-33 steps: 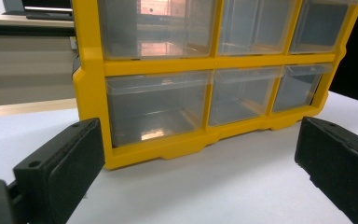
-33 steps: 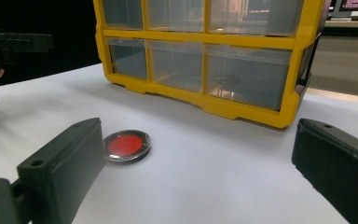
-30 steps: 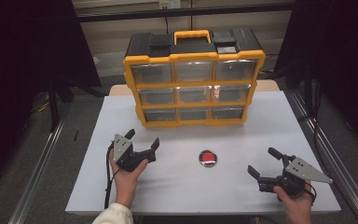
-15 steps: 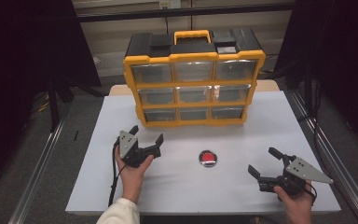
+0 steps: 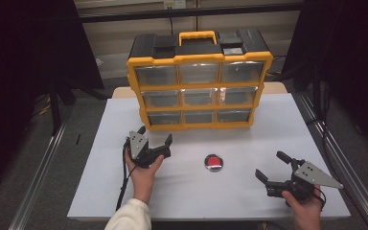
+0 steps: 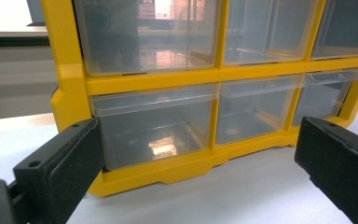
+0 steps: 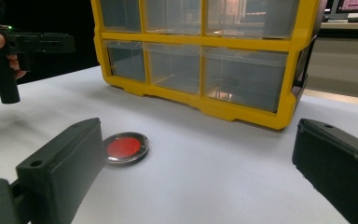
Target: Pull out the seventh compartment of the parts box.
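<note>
In right gripper view: red disc (image 7: pixel 125 148) | left gripper (image 7: pixel 51 43) near organizer (image 7: pixel 242 45)

No text, label, brand, number or sign can be read anywhere. The yellow plastic drawer organiser (image 5: pixel 199 81) with clear drawers bears no legible lettering, nor does the round red-centred disc (image 5: pixel 213 162).

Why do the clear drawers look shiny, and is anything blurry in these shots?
Left gripper view: the bottom-left drawer of the organizer mirrors bright room light. Right gripper view: the red disc is sharp, with faint glare on the drawers. High view: dim and soft, dark surroundings.
</note>
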{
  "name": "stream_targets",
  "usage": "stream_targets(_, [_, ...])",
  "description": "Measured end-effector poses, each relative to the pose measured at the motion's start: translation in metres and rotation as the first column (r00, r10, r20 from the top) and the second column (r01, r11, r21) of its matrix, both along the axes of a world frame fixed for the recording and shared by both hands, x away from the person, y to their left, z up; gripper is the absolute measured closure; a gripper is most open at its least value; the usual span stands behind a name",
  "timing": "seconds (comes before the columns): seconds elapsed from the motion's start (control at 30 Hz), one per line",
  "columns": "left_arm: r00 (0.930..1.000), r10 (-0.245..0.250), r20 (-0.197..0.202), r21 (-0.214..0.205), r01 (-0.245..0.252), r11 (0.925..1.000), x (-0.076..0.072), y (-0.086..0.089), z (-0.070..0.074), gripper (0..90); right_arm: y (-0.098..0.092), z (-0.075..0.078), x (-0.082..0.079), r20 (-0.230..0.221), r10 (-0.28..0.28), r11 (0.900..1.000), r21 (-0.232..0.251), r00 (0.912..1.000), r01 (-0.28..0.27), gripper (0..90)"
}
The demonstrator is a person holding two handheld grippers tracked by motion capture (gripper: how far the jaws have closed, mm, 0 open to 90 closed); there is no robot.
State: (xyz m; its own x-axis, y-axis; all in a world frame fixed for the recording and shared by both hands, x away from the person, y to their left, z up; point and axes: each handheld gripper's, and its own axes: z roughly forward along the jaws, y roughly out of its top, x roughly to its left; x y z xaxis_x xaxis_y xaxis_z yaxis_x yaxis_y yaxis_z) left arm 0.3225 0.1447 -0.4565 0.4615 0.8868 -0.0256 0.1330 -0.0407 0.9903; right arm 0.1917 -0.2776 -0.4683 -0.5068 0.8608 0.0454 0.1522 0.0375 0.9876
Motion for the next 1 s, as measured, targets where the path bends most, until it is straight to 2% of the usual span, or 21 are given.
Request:
stream_targets(0.13, [0.9999,0.007,0.015,0.004,-0.007,1.0000,0.003,-0.003,0.000,1.7,0.000,0.000,0.000,0.004,0.003,1.0000,0.001,1.0000,-0.003,1.7])
stream_targets(0.23, [0.9998,0.021,0.006,0.000,-0.021,0.9998,0.004,-0.006,-0.001,1.9,0.000,0.000,0.000,0.000,0.002,1.0000,0.002,1.0000,-0.002,1.7])
stream_targets(0.27, [0.9998,0.022,0.005,0.015,-0.022,0.9997,0.005,-0.006,0.000,1.9,0.000,0.000,0.000,0.001,0.002,1.0000,0.002,1.0000,-0.002,1.8])
stream_targets(0.4, [0.9995,0.028,0.011,-0.009,-0.028,0.9996,0.009,-0.010,-0.002,1.9,0.000,0.000,0.000,0.002,0.004,1.0000,0.001,1.0000,-0.004,1.8])
stream_targets(0.53, [0.9995,0.031,0.006,0.016,-0.031,0.9994,0.011,-0.012,-0.002,2.0,0.000,0.000,0.000,0.005,0.004,1.0000,-0.003,1.0000,-0.004,1.8])
stream_targets(0.8, [0.9990,0.045,-0.002,-0.002,-0.045,0.9990,0.015,-0.017,-0.006,2.3,0.000,0.000,0.000,0.007,0.007,1.0000,0.001,0.9999,-0.007,1.8])
stream_targets(0.83, [0.9992,0.040,-0.004,0.022,-0.040,0.9990,0.015,-0.017,-0.006,2.3,0.000,0.000,0.000,0.007,0.004,1.0000,0.002,1.0000,-0.004,1.8])
stream_targets(1.0, [0.9986,0.052,-0.007,0.006,-0.052,0.9986,0.018,-0.019,-0.007,2.6,0.000,0.001,0.000,0.007,0.005,1.0000,-0.001,1.0000,-0.005,1.8])
